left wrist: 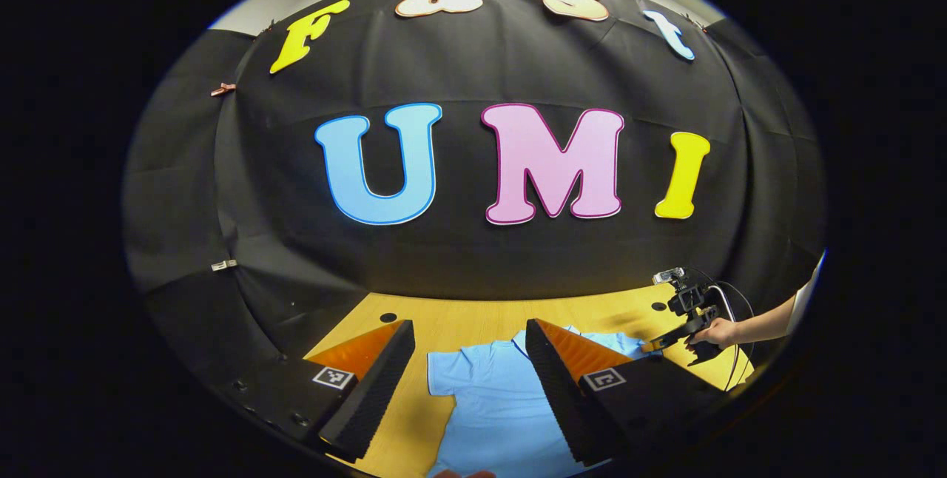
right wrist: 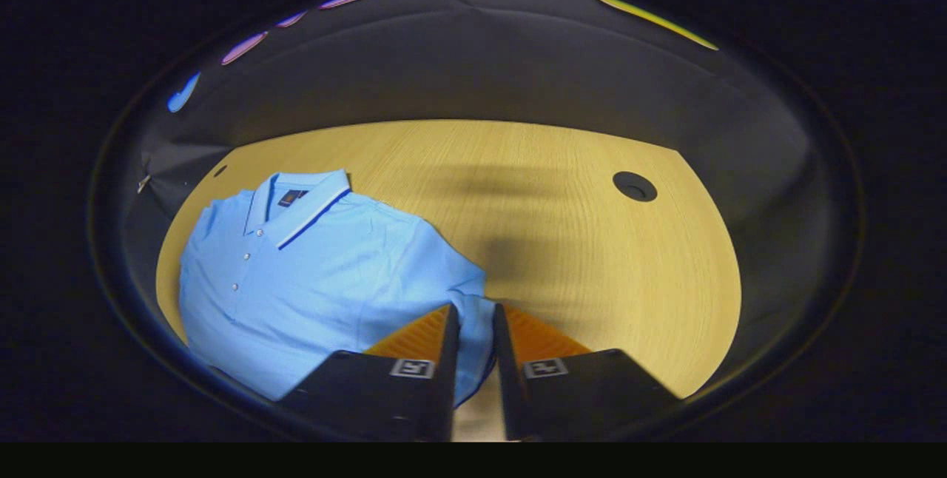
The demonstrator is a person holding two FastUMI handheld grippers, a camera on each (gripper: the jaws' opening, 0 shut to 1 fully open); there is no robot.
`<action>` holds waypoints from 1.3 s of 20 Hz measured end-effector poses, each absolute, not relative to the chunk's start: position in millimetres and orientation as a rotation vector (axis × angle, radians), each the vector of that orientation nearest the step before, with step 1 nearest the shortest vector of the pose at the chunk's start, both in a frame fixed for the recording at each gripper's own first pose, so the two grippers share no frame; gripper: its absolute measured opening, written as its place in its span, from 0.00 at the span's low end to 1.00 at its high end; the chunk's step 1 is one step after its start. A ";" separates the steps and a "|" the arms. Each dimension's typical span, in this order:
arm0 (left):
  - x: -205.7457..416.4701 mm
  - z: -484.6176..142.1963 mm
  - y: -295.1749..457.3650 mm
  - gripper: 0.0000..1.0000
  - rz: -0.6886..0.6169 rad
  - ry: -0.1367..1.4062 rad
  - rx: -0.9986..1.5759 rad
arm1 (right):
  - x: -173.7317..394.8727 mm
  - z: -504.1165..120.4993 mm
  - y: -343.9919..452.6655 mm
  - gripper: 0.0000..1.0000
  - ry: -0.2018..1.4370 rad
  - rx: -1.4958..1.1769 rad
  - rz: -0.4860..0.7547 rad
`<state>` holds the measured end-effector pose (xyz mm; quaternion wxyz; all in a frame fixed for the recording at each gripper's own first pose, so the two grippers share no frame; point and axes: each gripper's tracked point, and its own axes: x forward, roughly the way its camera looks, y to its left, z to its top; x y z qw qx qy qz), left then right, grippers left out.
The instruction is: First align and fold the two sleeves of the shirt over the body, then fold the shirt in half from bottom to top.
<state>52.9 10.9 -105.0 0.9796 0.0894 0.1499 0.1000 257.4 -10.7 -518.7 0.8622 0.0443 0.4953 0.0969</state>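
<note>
Two grippers work over a light blue shirt (right wrist: pixel 311 271) lying flat on the wooden table (right wrist: pixel 577 241), at the left of the right gripper view. The right gripper (right wrist: pixel 473 315), low centre there, has its fingers nearly together with the sleeve (right wrist: pixel 473 308) edge between them. In the left gripper view, the left gripper (left wrist: pixel 467 334) gapes wide, holding nothing, above the shirt.

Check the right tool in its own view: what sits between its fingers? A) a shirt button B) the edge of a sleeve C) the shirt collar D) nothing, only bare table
B: in the right gripper view the right tool has its fingers nearly closed around the edge of a sleeve of the blue shirt, well away from the collar farther up the shirt.
</note>
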 end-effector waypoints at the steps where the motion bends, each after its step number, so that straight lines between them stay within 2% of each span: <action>1: 52.1 -104.3 11.3 0.96 0.203 0.301 0.182 | 258.5 -517.4 -7.4 0.03 1.041 0.138 0.200; 2: 51.5 -103.8 11.9 0.96 0.205 0.300 0.181 | 259.4 -516.8 -1.0 0.08 1.050 0.196 0.206; 7: 45.9 -101.3 18.6 0.96 0.219 0.300 0.189 | 263.7 -483.2 40.8 0.08 0.989 0.317 0.317; 8: 45.6 -100.8 20.4 0.96 0.222 0.300 0.187 | 265.1 -472.3 54.0 0.13 0.969 0.334 0.350; 9: 44.0 -102.3 21.7 0.96 0.226 0.302 0.183 | 265.1 -464.5 66.7 0.08 0.953 0.343 0.382; 10: 43.8 -102.9 23.1 0.96 0.229 0.305 0.178 | 264.8 -457.7 77.9 0.14 0.944 0.342 0.406; 11: 43.4 -104.2 24.1 0.96 0.230 0.307 0.173 | 264.5 -454.4 87.9 0.02 0.938 0.335 0.423; 12: 43.5 -104.5 24.6 0.96 0.230 0.309 0.170 | 263.6 -454.0 96.9 0.14 0.934 0.332 0.435; 13: 43.3 -106.2 25.3 0.96 0.230 0.311 0.170 | 261.3 -456.8 105.1 0.02 0.945 0.325 0.441; 15: 44.8 -108.0 26.6 0.96 0.223 0.308 0.173 | 254.3 -466.3 120.6 0.07 0.971 0.299 0.476; 16: 46.1 -110.4 27.6 0.96 0.219 0.312 0.165 | 246.8 -464.9 128.3 0.14 0.982 0.298 0.506; 18: 48.2 -120.2 33.0 0.96 0.222 0.334 0.126 | 237.2 -461.2 141.7 0.50 0.983 0.306 0.558; 21: 59.1 -121.2 40.4 0.96 0.222 0.323 0.098 | 230.0 -449.8 150.2 0.69 0.968 0.310 0.613; 22: 63.5 -121.5 43.7 0.96 0.220 0.318 0.091 | 230.4 -444.5 149.3 0.83 0.955 0.306 0.620; 23: 68.4 -123.6 46.4 0.96 0.218 0.320 0.080 | 231.4 -438.1 147.7 0.89 0.941 0.301 0.622; 24: 73.4 -127.8 50.3 0.96 0.215 0.322 0.072 | 232.3 -432.3 146.4 0.82 0.927 0.300 0.621; 25: 79.3 -129.3 55.0 0.96 0.213 0.324 0.071 | 232.6 -424.6 144.5 0.96 0.911 0.303 0.622; 26: 86.0 -133.4 60.4 0.96 0.207 0.326 0.072 | 232.2 -418.9 141.9 0.97 0.899 0.304 0.618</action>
